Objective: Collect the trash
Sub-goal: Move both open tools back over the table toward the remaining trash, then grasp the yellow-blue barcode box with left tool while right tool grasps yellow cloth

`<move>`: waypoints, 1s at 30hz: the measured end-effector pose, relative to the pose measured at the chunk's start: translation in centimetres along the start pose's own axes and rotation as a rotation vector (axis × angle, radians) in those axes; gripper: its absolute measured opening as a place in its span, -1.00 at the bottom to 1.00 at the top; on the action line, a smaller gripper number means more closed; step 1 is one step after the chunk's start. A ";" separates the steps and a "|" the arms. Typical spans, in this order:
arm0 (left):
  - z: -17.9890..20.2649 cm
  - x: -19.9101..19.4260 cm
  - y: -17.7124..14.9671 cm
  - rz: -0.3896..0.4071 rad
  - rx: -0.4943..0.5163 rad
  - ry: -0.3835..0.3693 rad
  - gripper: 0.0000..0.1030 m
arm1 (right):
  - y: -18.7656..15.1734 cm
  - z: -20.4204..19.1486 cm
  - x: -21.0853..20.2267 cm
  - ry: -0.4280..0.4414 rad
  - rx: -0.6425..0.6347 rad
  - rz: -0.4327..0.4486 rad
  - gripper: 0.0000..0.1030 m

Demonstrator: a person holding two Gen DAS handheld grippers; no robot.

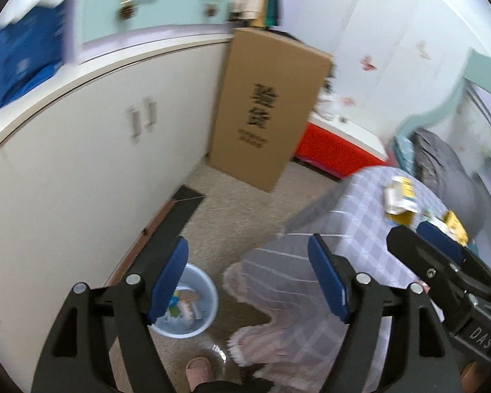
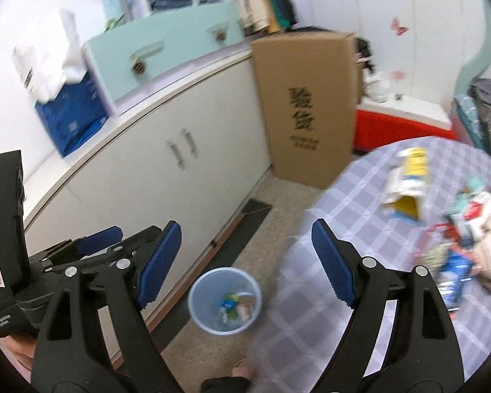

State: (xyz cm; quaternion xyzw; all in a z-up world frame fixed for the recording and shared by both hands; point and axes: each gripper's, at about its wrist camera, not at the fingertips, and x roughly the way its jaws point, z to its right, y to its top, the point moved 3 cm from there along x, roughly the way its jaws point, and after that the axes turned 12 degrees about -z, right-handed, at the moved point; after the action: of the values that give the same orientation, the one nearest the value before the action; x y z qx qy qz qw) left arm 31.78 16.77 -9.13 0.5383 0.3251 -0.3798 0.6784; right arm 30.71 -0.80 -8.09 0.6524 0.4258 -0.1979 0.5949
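The left hand-held gripper [image 1: 248, 281] stands wide with nothing between its ribbed blue pads [image 1: 168, 281], which sit on matte black plastic arms joined by silvery rivets. The right hand-held gripper [image 2: 247, 263] is likewise spread wide and empty, its blue pads [image 2: 332, 262] finely grooved along their inner faces. On the speckled beige carpet [image 2: 271, 219] below both stands a round, pale blue plastic bin [image 2: 224, 298] with smooth, slightly translucent walls; in its bottom lie a few crumpled scraps of trash [image 2: 234, 308], blue, green and tan. The bin sits between a long cream cabinet [image 2: 180, 163], glossy-fronted with two slim metal handles, and a counter [image 2: 360, 213] draped in a soft lilac-and-white checked cloth whose fringed, scalloped hem hangs toward the floor in the left wrist view. More trash lies on that cloth: a torn yellow-and-white carton [image 2: 407, 180], open at one end, and beyond it a blurred heap of wrappers [image 2: 458, 245] in red, blue and white. A tall rectangular cardboard box [image 2: 307, 104] of plain brown board, printed with black characters, stands upright against the end of the cabinet. A slippered foot [image 1: 198, 370] shows at the lower edge, near the bin.
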 end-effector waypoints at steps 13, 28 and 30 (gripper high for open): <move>18.4 7.5 0.4 -0.005 0.451 0.113 0.43 | -1.6 18.8 -6.8 -0.217 0.252 0.082 0.60; 25.1 13.2 2.3 0.063 0.597 0.178 0.03 | -4.6 33.7 -9.1 -0.246 0.553 0.102 0.63; 25.6 13.6 2.5 0.058 0.608 0.165 -0.27 | -4.6 35.3 -8.6 -0.231 0.588 0.092 0.63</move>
State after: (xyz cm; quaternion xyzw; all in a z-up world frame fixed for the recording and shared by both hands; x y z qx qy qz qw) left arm 41.54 -10.15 -14.09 0.7547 0.2351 -0.3951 0.4681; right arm 30.97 -37.21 -11.86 0.7879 0.2502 -0.3583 0.4338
